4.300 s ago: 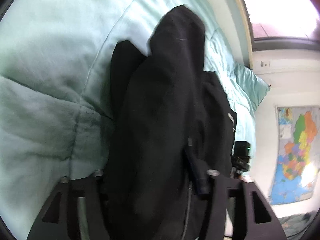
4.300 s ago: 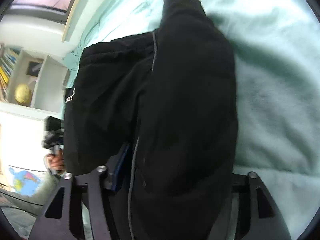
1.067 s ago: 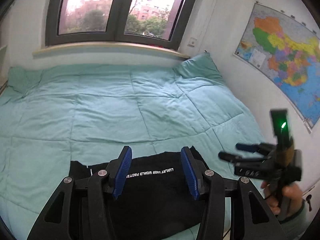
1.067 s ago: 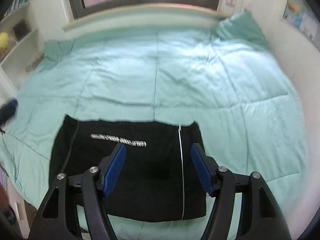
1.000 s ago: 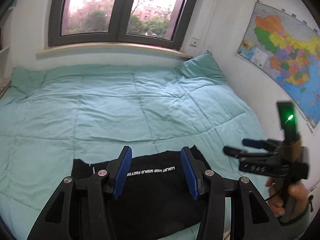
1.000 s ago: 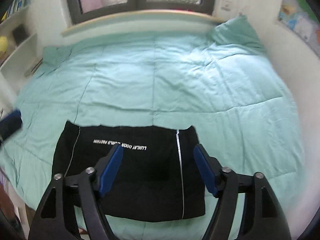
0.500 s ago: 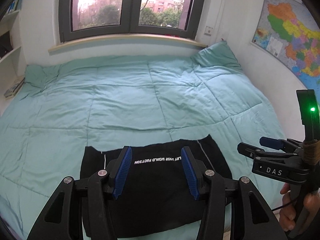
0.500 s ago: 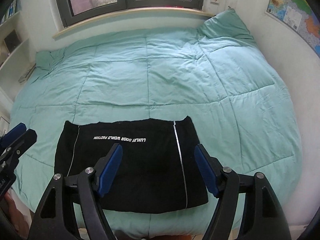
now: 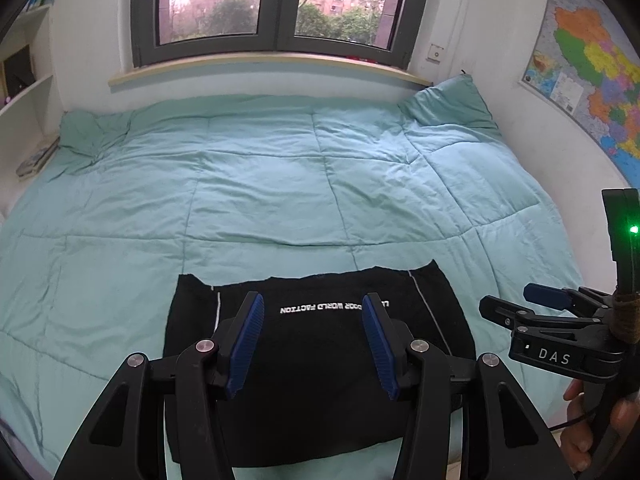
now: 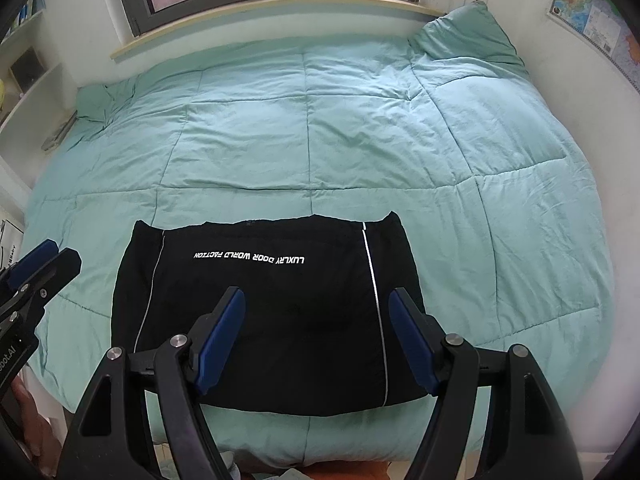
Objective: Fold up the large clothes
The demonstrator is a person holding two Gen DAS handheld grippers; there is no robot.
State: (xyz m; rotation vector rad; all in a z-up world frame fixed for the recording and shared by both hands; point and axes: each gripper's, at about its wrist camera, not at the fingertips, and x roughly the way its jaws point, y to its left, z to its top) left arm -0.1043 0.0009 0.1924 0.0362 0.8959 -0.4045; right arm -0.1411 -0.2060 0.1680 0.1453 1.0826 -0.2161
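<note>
Two grippers hang above the near edge of a bed, both empty. At nine o'clock in the left wrist view a white shelf unit (image 9: 28, 120) stands against the wall, beside the crumpled corner of the teal quilt (image 9: 280, 184) that covers the bed. At six o'clock the left gripper (image 9: 312, 344) has its blue-padded jaws apart with nothing between them, held clear above the black garment (image 9: 320, 384). That garment lies folded into a flat rectangle at the near edge of the quilt, at six o'clock in both views, with a line of white lettering (image 9: 316, 307) across it and a thin pale stripe down each side. At twelve o'clock the window (image 9: 276, 4) looks out on trees and buildings. A teal pillow (image 9: 448, 104) leans in the far corner at about one o'clock, and a coloured wall map (image 9: 596, 80) hangs at two o'clock. At four o'clock the right gripper (image 9: 532, 304) shows side-on, gripped by a hand (image 9: 592, 436), level with the garment's right edge and off the cloth. In its own view its jaws stand wide apart over the garment's near half, holding nothing.
</note>
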